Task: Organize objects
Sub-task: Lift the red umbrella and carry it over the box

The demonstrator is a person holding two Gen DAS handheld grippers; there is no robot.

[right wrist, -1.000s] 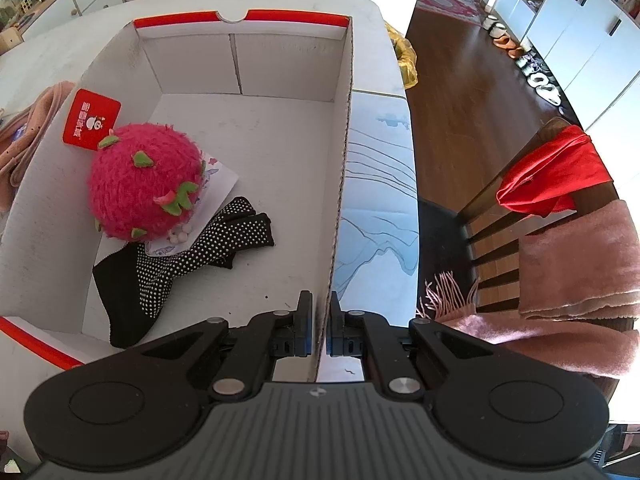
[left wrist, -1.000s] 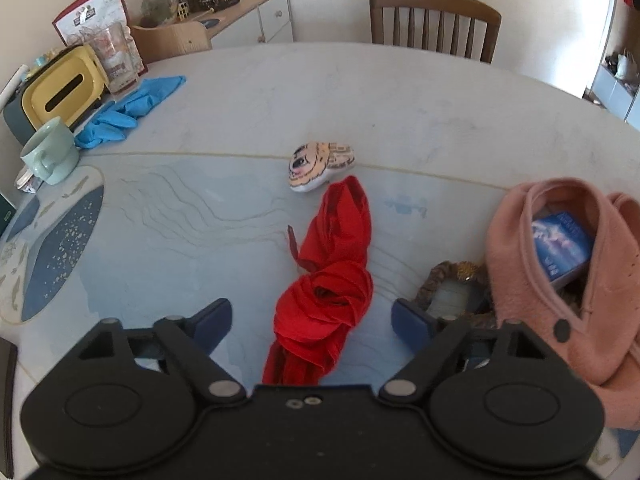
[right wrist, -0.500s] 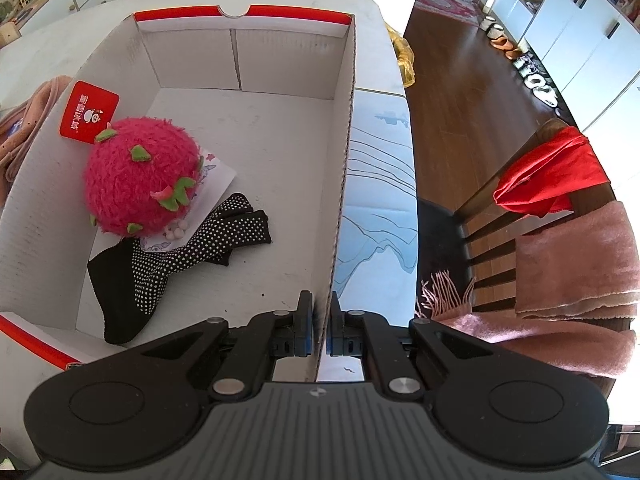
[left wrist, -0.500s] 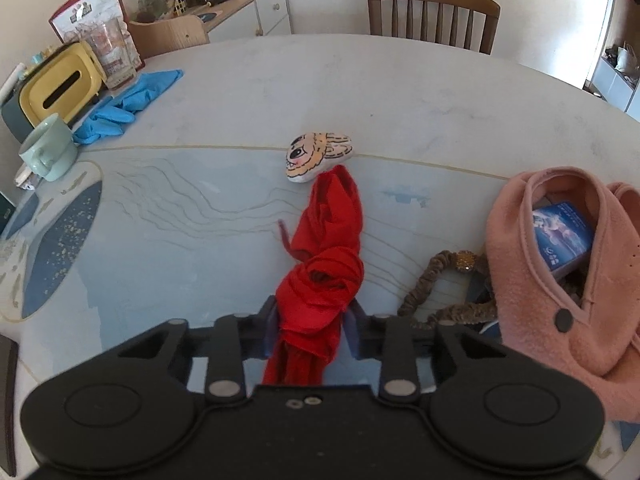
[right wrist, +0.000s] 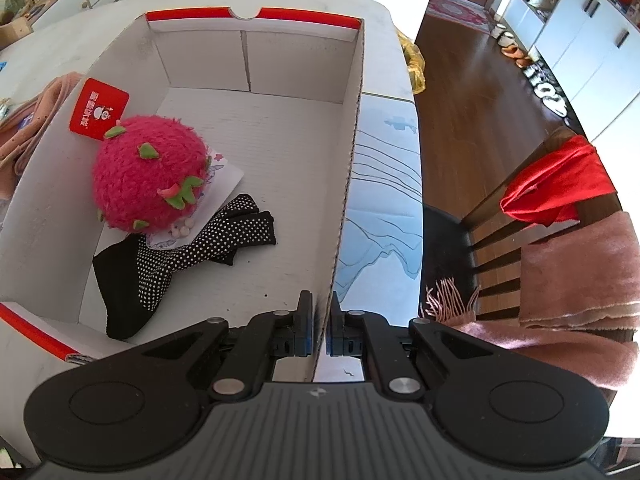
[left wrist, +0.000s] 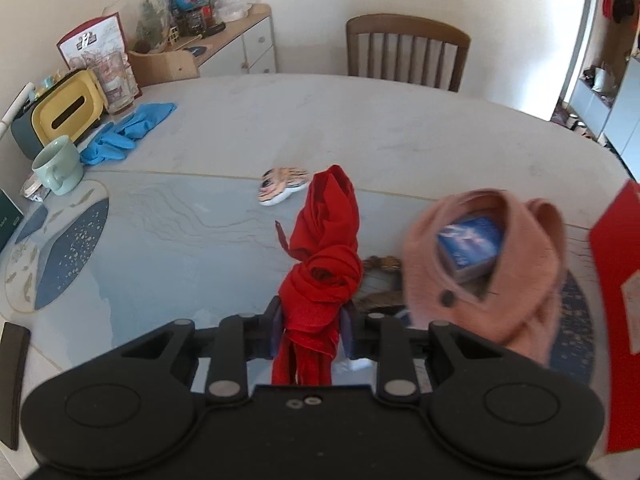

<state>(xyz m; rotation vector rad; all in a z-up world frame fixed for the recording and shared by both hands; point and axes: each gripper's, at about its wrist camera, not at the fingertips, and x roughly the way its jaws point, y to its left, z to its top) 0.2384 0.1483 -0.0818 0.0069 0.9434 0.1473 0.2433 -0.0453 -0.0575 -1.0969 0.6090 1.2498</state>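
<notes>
My left gripper (left wrist: 311,330) is shut on a twisted red cloth (left wrist: 324,248) and holds it lifted above the table, its far end hanging forward. A pink knitted garment (left wrist: 516,264) with a blue packet (left wrist: 470,246) inside lies to the right. A small tiger-face toy (left wrist: 282,188) lies beyond the cloth. My right gripper (right wrist: 320,330) is shut on the right wall of a white cardboard box (right wrist: 348,184). Inside the box are a pink fuzzy plush (right wrist: 148,174), a black dotted glove (right wrist: 188,256) and a paper sheet (right wrist: 224,172).
At the table's left are a mint mug (left wrist: 58,164), blue gloves (left wrist: 126,132), a yellow tissue box (left wrist: 66,110) and a glass. A wooden chair (left wrist: 406,52) stands behind the table. A chair with red and pink cloths (right wrist: 560,208) stands right of the box.
My left gripper closed on the red cloth and lifted it off the table. The view has risen and the box's red flap shows at the right. My right gripper kept its hold.
</notes>
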